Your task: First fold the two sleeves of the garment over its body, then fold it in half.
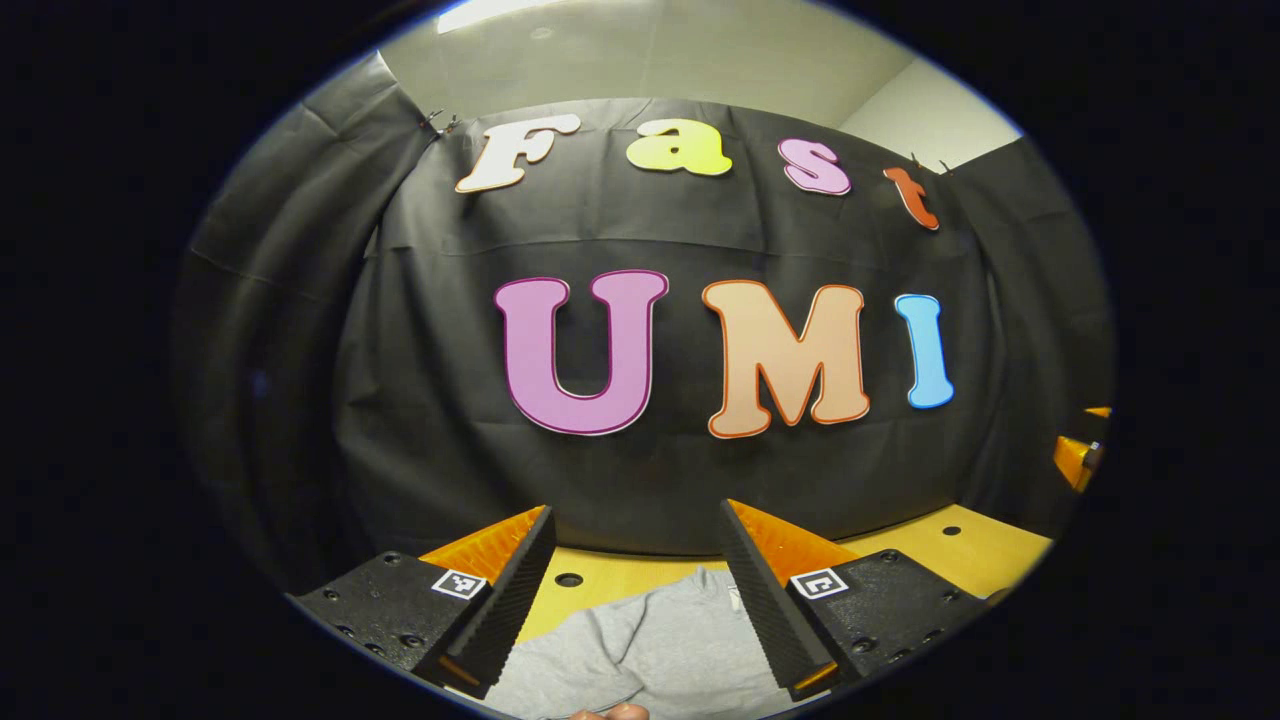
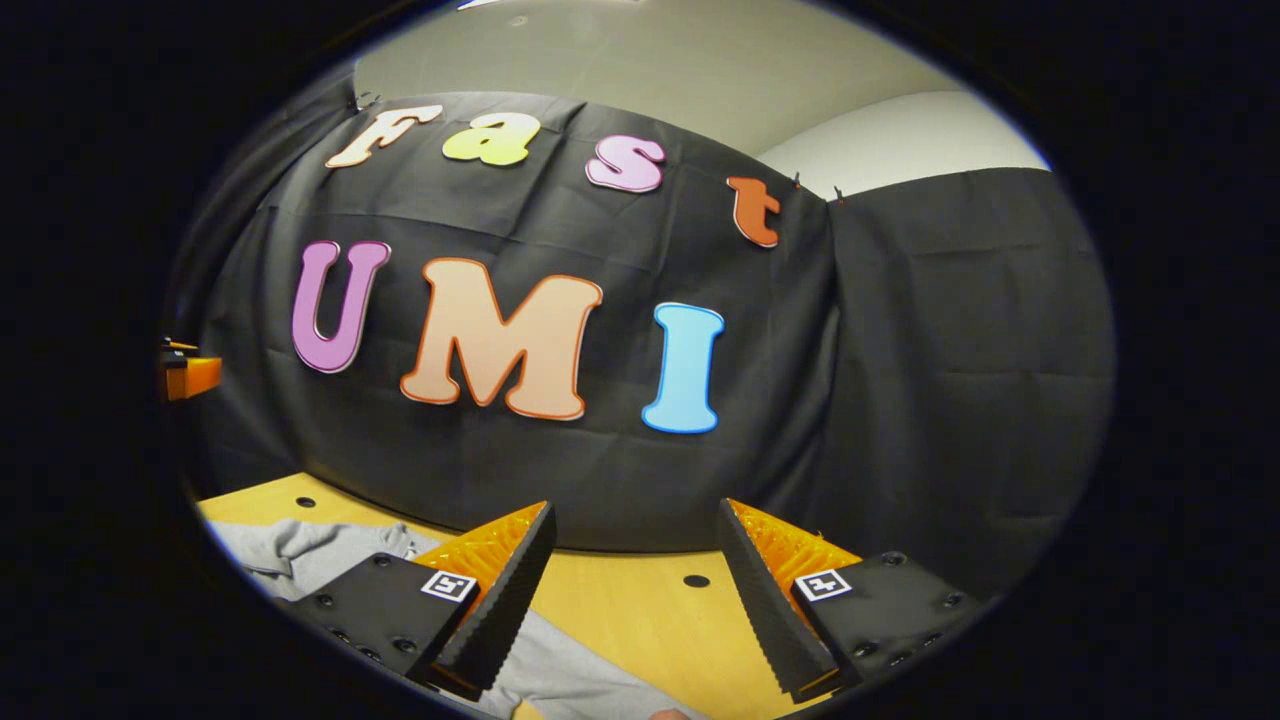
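Note:
A grey garment (image 1: 650,650) lies flat on the yellow table (image 1: 960,555), seen low in the left gripper view between my fingers. My left gripper (image 1: 636,520) is open and held above the cloth, with nothing between its fingers. In the right gripper view the grey garment (image 2: 300,555) spreads at the lower left and passes under my left finger. My right gripper (image 2: 634,515) is open too, held above the table (image 2: 640,610), and grips nothing. The other gripper shows as a small piece at the far right edge (image 1: 1075,455) of the left gripper view and at the far left edge (image 2: 188,372) of the right gripper view.
The black cloth wall (image 1: 640,460) rises right behind the table's far edge. Small round holes (image 1: 568,580) dot the table top (image 2: 696,581). A fingertip (image 1: 615,712) pokes in at the bottom edge of the left gripper view.

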